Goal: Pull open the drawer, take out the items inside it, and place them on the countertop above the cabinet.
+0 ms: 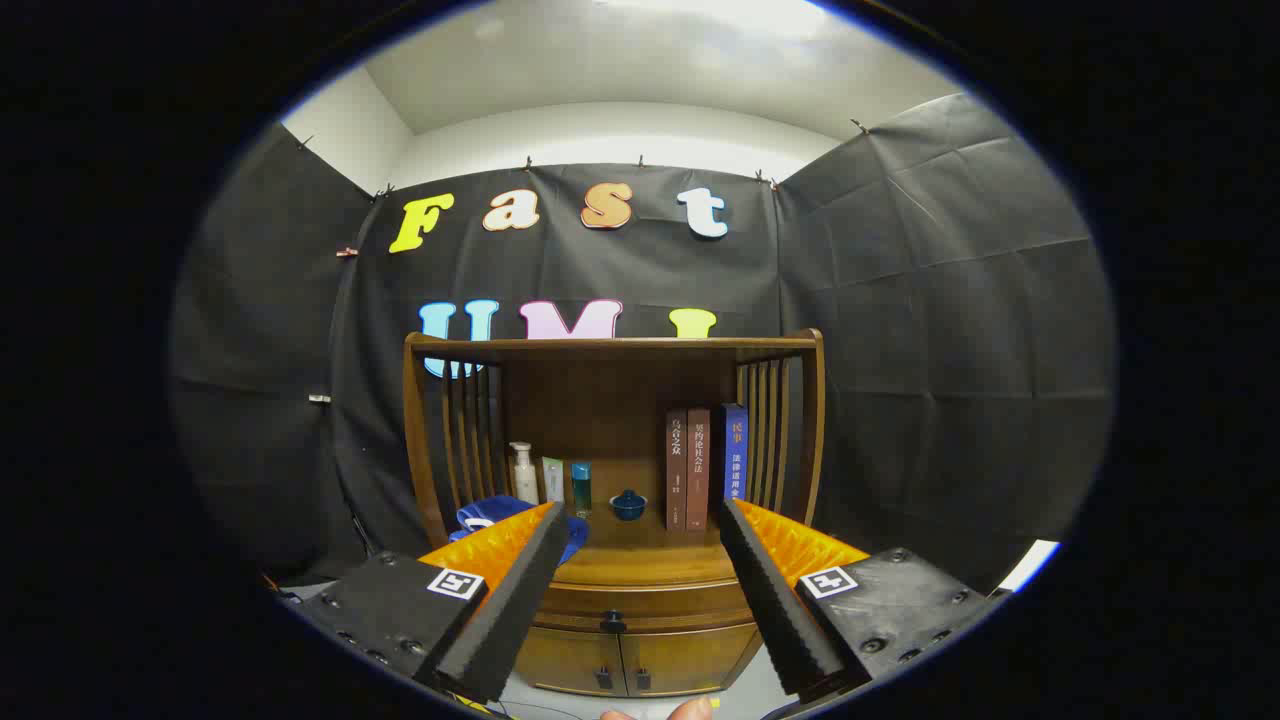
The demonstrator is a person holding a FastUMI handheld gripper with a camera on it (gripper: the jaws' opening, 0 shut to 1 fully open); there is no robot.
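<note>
A wooden cabinet (640,600) stands ahead of me against the black cloth wall. Its drawer (640,603) sits closed under the countertop (640,560), with a small dark knob (613,621) at its middle. My gripper (638,535) is open, its fingers spread wide to either side of the cabinet front, some way back from it. Nothing lies between the fingers. A blue cloth (500,520) rests on the countertop's left part, partly behind my left finger.
On the countertop stand a white pump bottle (523,472), two small bottles (567,483), a blue lidded cup (628,505) and three upright books (706,467). A slatted wooden shelf frame (612,345) rises above it. Two lower doors (625,660) sit below the drawer.
</note>
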